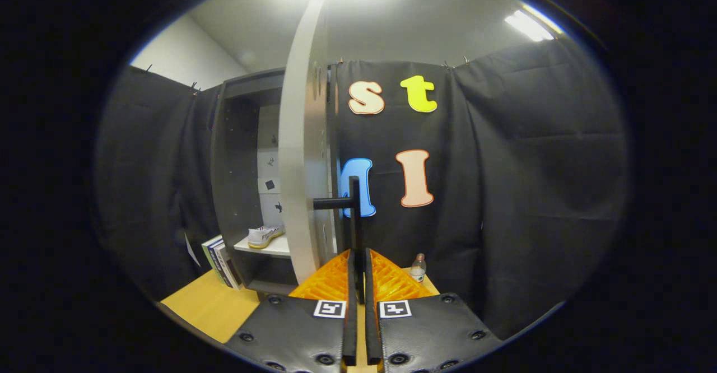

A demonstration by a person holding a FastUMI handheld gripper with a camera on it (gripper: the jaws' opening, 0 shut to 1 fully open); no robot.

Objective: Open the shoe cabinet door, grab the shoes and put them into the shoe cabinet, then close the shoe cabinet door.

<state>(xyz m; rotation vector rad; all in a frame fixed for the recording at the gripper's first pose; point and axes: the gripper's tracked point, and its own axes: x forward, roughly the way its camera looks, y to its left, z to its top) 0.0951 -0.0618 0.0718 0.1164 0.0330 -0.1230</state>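
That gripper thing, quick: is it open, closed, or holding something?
Gripper: closed on the door handle of the open shoe cabinet door.

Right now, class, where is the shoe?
In the gripper view, the shoe sits on a white shelf inside the open cabinet, left of the door whose handle the gripper grips.
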